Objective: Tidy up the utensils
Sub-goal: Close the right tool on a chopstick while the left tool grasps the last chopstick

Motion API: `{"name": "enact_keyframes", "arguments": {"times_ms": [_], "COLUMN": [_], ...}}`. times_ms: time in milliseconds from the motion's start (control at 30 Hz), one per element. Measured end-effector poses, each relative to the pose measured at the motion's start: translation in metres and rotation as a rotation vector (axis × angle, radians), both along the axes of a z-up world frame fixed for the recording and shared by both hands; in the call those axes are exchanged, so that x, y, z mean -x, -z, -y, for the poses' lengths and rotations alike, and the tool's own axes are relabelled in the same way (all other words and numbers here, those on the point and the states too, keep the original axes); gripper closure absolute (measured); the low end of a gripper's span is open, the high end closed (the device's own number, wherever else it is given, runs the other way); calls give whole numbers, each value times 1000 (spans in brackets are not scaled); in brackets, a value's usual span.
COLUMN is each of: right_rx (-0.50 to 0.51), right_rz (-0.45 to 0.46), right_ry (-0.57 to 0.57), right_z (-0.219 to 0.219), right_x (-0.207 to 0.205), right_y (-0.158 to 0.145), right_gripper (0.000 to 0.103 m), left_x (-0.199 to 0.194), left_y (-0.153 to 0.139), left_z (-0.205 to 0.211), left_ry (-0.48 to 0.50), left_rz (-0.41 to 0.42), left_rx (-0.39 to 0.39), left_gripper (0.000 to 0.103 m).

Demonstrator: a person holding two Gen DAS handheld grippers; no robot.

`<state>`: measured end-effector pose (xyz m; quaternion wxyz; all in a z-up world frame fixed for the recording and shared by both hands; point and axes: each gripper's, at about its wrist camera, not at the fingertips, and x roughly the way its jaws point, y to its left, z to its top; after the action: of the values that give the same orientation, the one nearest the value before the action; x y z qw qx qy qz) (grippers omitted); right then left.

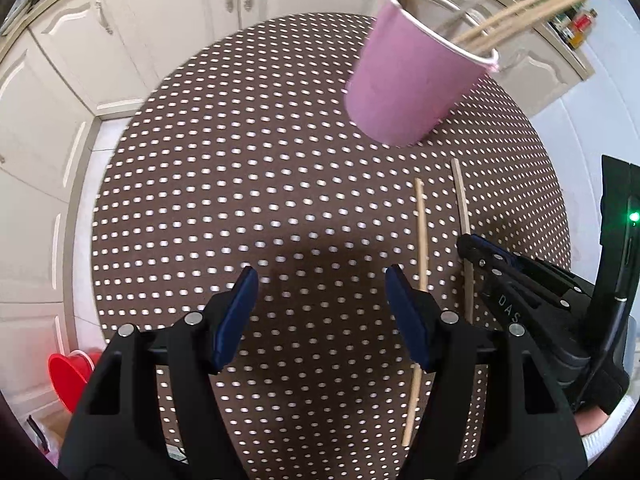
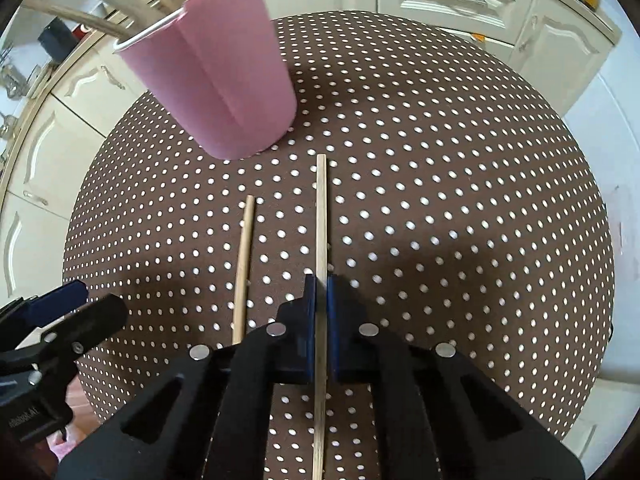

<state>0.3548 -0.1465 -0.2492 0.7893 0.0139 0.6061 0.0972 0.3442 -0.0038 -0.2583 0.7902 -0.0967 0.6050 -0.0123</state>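
Right tongs (image 2: 321, 292) clenched on a flat pale wooden stick (image 2: 321, 216), pads meeting it partway along its length; the far end runs out ahead of the tongs toward the pink paper cup (image 2: 224, 92), the near end trails back under them. Whether the stick is lifted off the brown white-dotted tabletop (image 2: 460, 200) or only pinched against it, cannot tell. Left tongs (image 1: 320, 296) released, jaws wide, nothing between them, hovering over bare cloth. A second stick, round pale wood (image 1: 420, 236), lies just right of the left tongs, just left of the right tongs, roughly parallel to the held one. Cup stands ahead of both tongs, already holding several similar wooden sticks (image 1: 532, 12) leaning over its rim. Judgement: sticks are light, stiff, thin, likely to pivot or slip in the pads; a mid-length hold balances best. The cup looks light and tippable if a stick is jabbed against its wall.
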Motion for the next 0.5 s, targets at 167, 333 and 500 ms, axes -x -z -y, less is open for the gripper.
{"name": "enact_keyframes", "arguments": {"times_ms": [167,333,500], "right_rx": [-17,-29,-58], "right_rz": [-17,-20,-23], "right_ry": [42,69,88], "right_z": [23,47,72], "right_x": [5,7,13], "right_y": [1,3,3], "right_gripper": [98,98,98], "left_x": [-6,-17,-31], "left_y": [8,20,38], "left_z": [24,48,70], "left_ry": [53,92,108], "left_rz": [-22,-47,-87], "left_rx": [23,47,44], "left_gripper": [38,38,44]}}
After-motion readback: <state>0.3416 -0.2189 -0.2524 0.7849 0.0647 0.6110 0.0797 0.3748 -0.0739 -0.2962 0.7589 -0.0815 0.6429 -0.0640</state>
